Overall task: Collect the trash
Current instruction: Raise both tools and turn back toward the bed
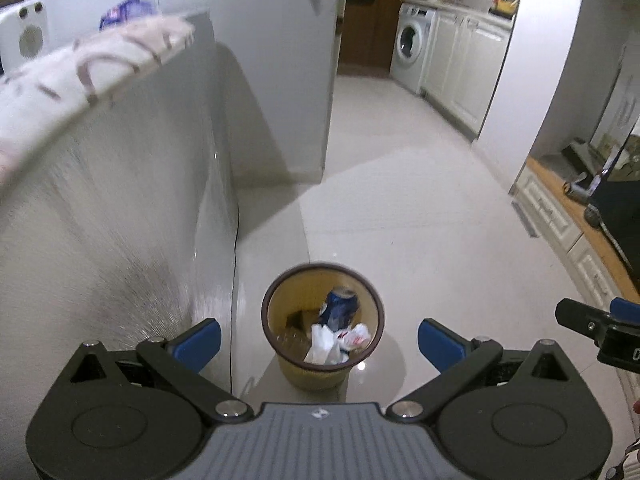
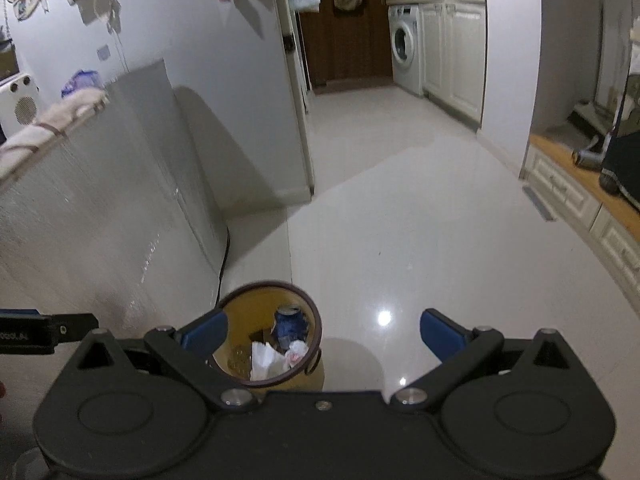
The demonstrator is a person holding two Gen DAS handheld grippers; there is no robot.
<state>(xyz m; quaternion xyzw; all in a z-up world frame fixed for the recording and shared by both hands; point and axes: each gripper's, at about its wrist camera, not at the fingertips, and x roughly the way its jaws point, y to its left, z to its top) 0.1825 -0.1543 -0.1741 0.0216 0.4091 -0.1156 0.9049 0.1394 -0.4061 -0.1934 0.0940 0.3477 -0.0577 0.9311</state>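
Note:
A round yellow-brown waste bin (image 1: 276, 336) with a dark rim stands on the floor below both grippers; it also shows in the right wrist view (image 2: 240, 308). Inside lie a blue drink can (image 1: 339, 306), crumpled white paper (image 1: 324, 345) and a red-printed wrapper (image 1: 356, 337); the can (image 2: 289, 323) and paper (image 2: 265, 362) show in the right wrist view too. My left gripper (image 1: 319, 340) is open and empty, high above the bin. My right gripper (image 2: 323, 336) is open and empty, just right of the bin. The right gripper's tip (image 1: 596, 324) shows at the left view's right edge.
A grey cabinet (image 1: 132, 240) with a white cloth (image 1: 80, 68) on top stands left of the bin, a black cable (image 2: 224, 256) beside it. Glossy white floor (image 1: 420, 220) runs to a washing machine (image 1: 412, 46) and white cupboards. A low wooden-topped unit (image 2: 576, 188) lines the right.

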